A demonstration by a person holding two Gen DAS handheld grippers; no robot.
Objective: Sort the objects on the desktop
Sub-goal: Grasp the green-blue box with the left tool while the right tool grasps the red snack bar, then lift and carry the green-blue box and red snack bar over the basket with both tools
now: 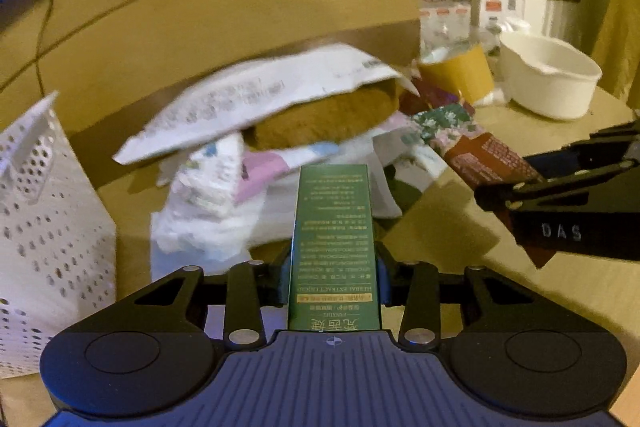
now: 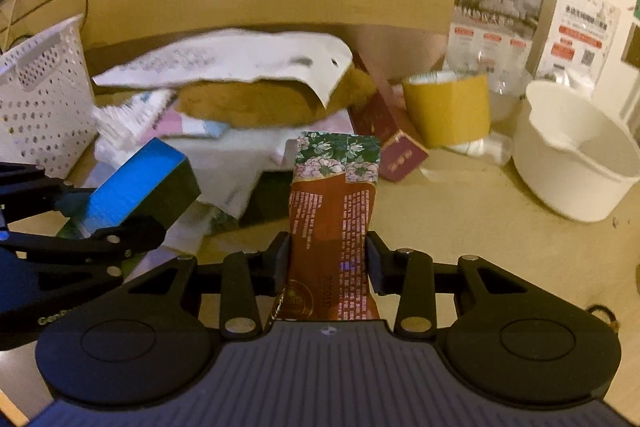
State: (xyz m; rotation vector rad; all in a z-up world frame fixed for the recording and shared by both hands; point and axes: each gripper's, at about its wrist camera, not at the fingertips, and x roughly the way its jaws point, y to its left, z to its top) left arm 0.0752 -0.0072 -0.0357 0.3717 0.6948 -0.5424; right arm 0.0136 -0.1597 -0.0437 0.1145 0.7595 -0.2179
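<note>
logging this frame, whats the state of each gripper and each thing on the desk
left gripper: shut on green box
green box: held, off the desk
right gripper: shut on brown packet
brown packet: held, off the desk
white basket: upright
white pot: upright, looks empty
yellow cup: upright

Dim warm yellowish light, motion-blurred paper pile (image 1: 260, 99), fisheye bending at edges, soft shadows
</note>
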